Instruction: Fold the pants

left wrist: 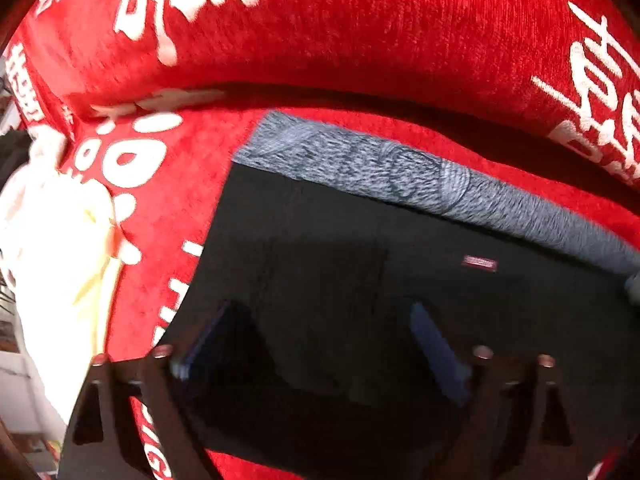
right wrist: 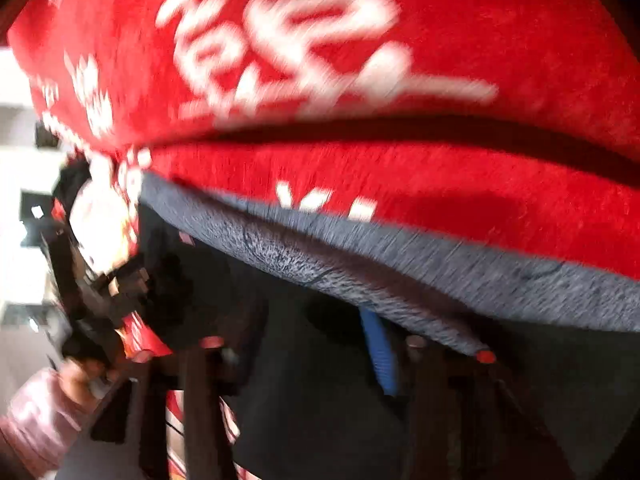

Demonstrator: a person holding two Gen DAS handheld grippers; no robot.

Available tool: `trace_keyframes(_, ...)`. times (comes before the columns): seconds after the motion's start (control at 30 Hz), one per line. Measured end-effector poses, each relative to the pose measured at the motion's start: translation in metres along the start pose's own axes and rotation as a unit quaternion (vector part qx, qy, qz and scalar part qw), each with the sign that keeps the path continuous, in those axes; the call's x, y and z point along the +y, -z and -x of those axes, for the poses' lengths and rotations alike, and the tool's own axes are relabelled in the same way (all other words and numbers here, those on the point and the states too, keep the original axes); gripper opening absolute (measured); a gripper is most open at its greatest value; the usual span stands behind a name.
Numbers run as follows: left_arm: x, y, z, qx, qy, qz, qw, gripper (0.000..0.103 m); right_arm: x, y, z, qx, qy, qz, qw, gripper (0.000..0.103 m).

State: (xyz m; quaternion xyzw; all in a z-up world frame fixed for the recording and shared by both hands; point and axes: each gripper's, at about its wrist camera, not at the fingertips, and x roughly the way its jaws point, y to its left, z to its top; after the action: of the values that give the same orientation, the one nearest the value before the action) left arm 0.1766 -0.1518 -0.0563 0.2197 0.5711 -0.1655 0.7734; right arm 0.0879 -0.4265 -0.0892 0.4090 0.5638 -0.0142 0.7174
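both tools, left tool (left wrist: 320,344) & right tool (right wrist: 316,332), angled down over pants (left wrist: 360,280).

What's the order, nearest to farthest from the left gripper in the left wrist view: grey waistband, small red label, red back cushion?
From the left gripper:
1. Label, up and right, on the dark pants.
2. Waistband, along the pants' far edge.
3. Back cushion, top, behind everything.

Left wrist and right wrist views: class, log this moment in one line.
stage: fold pants | pants: flat on red blanket | left tongs: open | right tongs: open, nothing gripped
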Motion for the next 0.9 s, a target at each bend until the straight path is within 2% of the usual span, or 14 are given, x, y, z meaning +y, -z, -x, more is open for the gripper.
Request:
trace_keyframes(0.1, 0.004, 0.006, 0.014, 0.019, -0.001, 0.003, 0.9998, 0.092, -0.019, 0.005, 0.037, -0.052, -0.018, -0.043, 0.998, 0.05)
trace_keyframes(0.2, -0.005, 0.019, 0.038, 0.011, 0.008, -0.024, 0.9996, 0.092, -0.032, 0.029, 0.076, -0.086, -0.003, -0.063, 0.994, 0.061)
trace_keyframes(0.3, -0.029, 0.041, 0.06, 0.015, 0.025, -0.067, 0.9973, 0.092, -0.045, 0.068, 0.105, -0.102, 0.01, -0.086, 0.991, 0.061)
trace_keyframes(0.4, -0.062, 0.062, 0.078, 0.019, 0.056, -0.11, 0.9921, 0.092, -0.063, 0.123, 0.139, -0.119, 0.036, -0.117, 0.985, 0.061)
trace_keyframes(0.47, -0.087, 0.078, 0.089, 0.02, 0.09, -0.135, 0.9866, 0.092, -0.069, 0.166, 0.154, -0.133, 0.059, -0.142, 0.979, 0.061)
trace_keyframes(0.57, -0.121, 0.098, 0.104, 0.021, 0.125, -0.164, 0.9782, 0.092, -0.085, 0.235, 0.169, -0.15, 0.066, -0.196, 0.967, 0.062)
trace_keyframes(0.67, -0.158, 0.123, 0.124, 0.014, 0.172, -0.202, 0.964, 0.092, -0.1, 0.295, 0.168, -0.148, 0.083, -0.24, 0.956, 0.062)
trace_keyframes(0.7, -0.169, 0.13, 0.128, 0.014, 0.177, -0.216, 0.96, 0.092, -0.105, 0.317, 0.169, -0.15, 0.084, -0.257, 0.951, 0.062)
trace_keyframes(0.8, -0.2, 0.152, 0.143, 0.019, 0.209, -0.248, 0.9459, 0.092, -0.116, 0.368, 0.167, -0.159, 0.093, -0.288, 0.94, 0.062)
trace_keyframes(0.9, -0.228, 0.167, 0.149, 0.021, 0.226, -0.268, 0.9365, 0.092, -0.132, 0.408, 0.165, -0.158, 0.106, -0.311, 0.931, 0.062)
